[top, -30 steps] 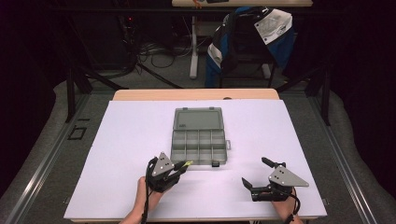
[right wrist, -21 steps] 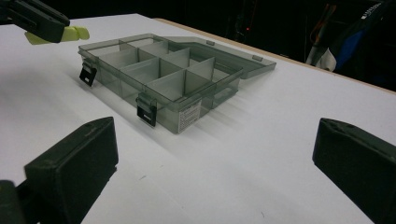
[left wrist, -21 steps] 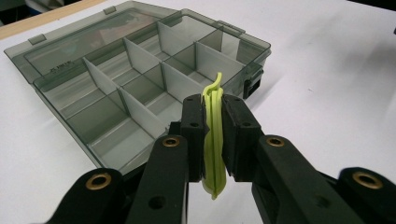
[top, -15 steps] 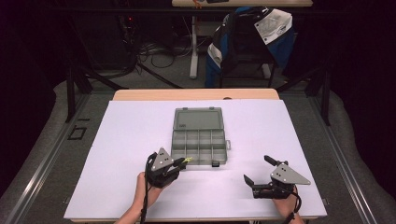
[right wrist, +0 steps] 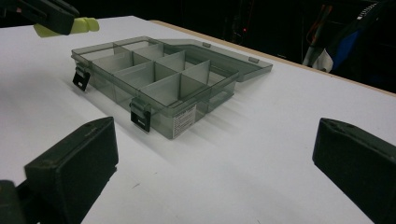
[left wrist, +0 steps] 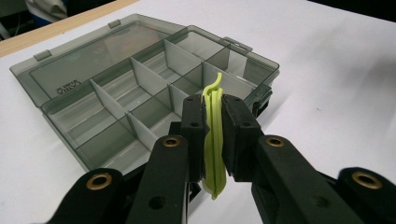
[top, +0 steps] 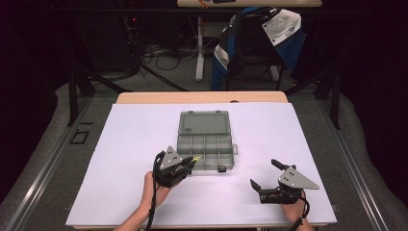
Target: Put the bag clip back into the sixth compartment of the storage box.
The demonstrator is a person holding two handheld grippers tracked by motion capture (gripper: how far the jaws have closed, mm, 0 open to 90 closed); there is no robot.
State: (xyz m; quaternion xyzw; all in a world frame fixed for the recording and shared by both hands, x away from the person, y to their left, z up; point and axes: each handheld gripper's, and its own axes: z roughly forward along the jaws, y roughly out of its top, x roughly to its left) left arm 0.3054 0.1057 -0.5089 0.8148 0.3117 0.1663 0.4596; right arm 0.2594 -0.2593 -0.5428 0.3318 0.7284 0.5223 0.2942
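Left gripper (top: 188, 165) is pinching a folded yellow-green band (left wrist: 213, 140) tight between its jaws, hovering at the organizer box (top: 206, 143)'s 7 o'clock corner, so my read is it's mid-delivery: next it needs to move over one near compartment and let go. Right gripper (top: 263, 179) is sitting jaws spread wide and empty on the white table (top: 125, 144) at the box's 4 o'clock. Left gripper view is showing the band's doubled strands and the bare compartments; right gripper view is showing the front latches (right wrist: 139, 115) and a label.
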